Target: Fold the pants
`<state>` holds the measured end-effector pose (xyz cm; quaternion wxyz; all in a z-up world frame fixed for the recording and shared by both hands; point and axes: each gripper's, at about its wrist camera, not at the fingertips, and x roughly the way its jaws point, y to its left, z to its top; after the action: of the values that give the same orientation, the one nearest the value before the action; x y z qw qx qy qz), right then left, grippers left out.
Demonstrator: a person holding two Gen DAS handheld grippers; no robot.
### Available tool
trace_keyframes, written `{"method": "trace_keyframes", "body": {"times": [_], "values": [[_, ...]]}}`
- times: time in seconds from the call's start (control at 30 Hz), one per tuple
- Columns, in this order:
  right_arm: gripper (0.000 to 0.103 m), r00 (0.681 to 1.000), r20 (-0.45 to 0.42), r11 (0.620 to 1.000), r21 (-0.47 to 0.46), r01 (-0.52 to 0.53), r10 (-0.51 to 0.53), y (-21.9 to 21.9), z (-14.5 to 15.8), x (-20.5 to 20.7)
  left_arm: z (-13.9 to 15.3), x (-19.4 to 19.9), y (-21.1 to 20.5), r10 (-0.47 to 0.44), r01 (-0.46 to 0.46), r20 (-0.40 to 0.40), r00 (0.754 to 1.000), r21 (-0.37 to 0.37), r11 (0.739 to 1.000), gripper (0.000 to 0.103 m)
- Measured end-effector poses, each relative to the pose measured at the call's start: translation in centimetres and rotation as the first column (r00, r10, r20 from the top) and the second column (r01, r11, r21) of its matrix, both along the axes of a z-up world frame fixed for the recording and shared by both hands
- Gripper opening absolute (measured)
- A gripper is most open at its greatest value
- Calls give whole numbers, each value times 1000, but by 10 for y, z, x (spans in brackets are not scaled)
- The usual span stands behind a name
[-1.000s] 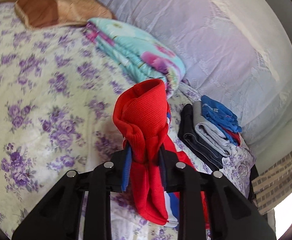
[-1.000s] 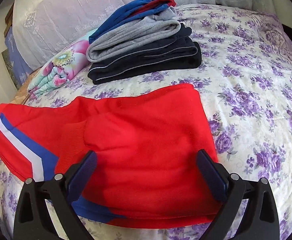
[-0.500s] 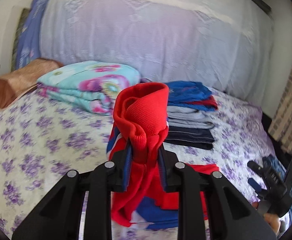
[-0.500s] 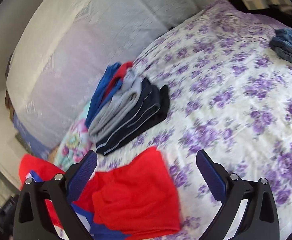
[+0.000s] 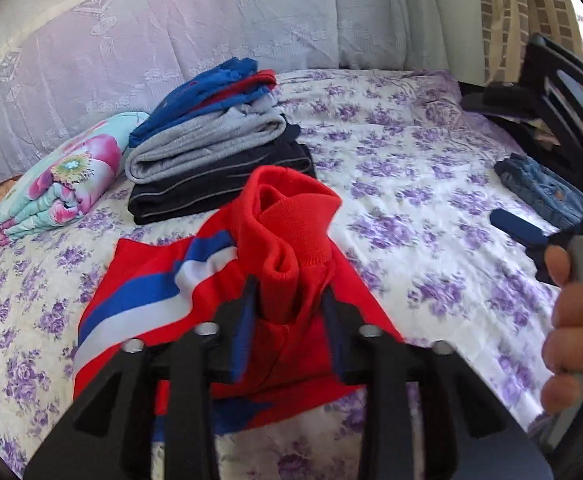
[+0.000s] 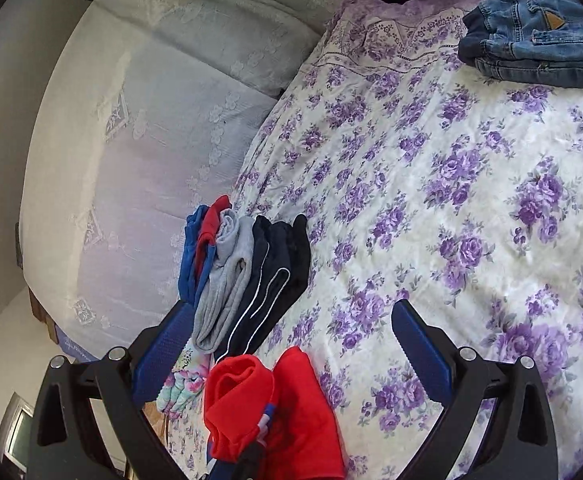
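My left gripper (image 5: 289,304) clamped the soft, floppy red pants (image 5: 275,240) at the ribbed cuff; right gripper (image 6: 291,360) gaped empty

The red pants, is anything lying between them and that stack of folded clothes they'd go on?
Nothing visible does. The red pants, shut in the left tool, lie just in front of the stack of folded clothes, with only bare floral bedsheet between. The floral blanket sits off to the stack's side.
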<state>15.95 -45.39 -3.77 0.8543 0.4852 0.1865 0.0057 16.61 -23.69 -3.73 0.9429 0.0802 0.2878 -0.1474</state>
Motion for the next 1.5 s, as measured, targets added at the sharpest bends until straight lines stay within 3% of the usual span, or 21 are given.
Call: {"method": "trace_keyframes", "body": {"times": [0.03,0.07,0.1,0.23,0.3,0.37,0.47,0.57,0.63,0.67,0.7,0.77,0.83,0.9,0.97,1.07,1.17,1.3,1.43,1.5], "values": [[100,1000,5,1000,2,-13,13,1,1,0,4,-4,7,-27,27,-10,1000,-50,998,81],[100,1000,9,1000,-5,-23,23,3,2,0,11,-10,16,-36,37,3,999,-114,993,86],[100,999,11,999,-20,-32,32,6,3,1,17,-18,26,-29,33,29,999,-153,988,87],[100,999,17,998,-44,-41,42,12,6,-1,40,-21,54,61,-46,73,996,-188,981,91],[100,999,15,998,-41,-41,42,13,6,0,43,-2,72,132,-125,21,991,-213,969,91],[100,999,7,998,-58,-39,40,15,6,0,34,25,85,184,-201,-94,978,-222,954,91],[100,999,-7,995,-87,-48,48,19,6,3,10,54,82,214,-246,-211,954,-139,959,86],[100,998,-23,993,-105,-59,57,22,5,6,-11,39,43,187,-183,-108,976,51,982,84],[100,997,-43,988,-134,-72,67,26,4,10,-28,30,17,155,-144,-46,987,191,971,84],[100,995,-59,984,-157,-86,78,30,4,14,-28,30,17,161,-150,-44,986,191,970,84],[100,993,-75,978,-181,-103,91,34,3,17,-24,33,23,158,-147,-63,985,157,977,84],[100,987,-104,958,-245,-148,125,47,3,24,-14,35,46,146,-145,-119,982,24,989,85],[100,979,-139,924,-334,-187,148,62,4,30,-7,29,70,168,-180,-138,976,-84,980,85],[100,971,-178,884,-413,-221,160,76,1,36,-1,19,93,197,-215,-130,972,-144,966,86],[100,954,-240,829,-485,-278,180,92,-5,44,3,11,111,222,-238,-114,968,-156,959,90],[100,943,-295,757,-578,-305,155,105,-14,54,-3,8,127,253,-265,-116,960,-102,959,93],[100,931,-341,746,-585,-319,131,97,-23,69,-27,19,135,257,-278,-207,944,-77,958,96],[100,918,-368,751,-562,-347,149,94,-31,76,-41,32,154,207,-275,-314,926,-187,943,99],[100,968,-236,731,-646,-220,84,101,-5,48,-33,20,168,228,-299,-270,935,-260,918,98],[100,975,-175,724,-654,-219,137,112,6,32,-29,17,175,248,-315,-246,937,-285,905,98]]}}
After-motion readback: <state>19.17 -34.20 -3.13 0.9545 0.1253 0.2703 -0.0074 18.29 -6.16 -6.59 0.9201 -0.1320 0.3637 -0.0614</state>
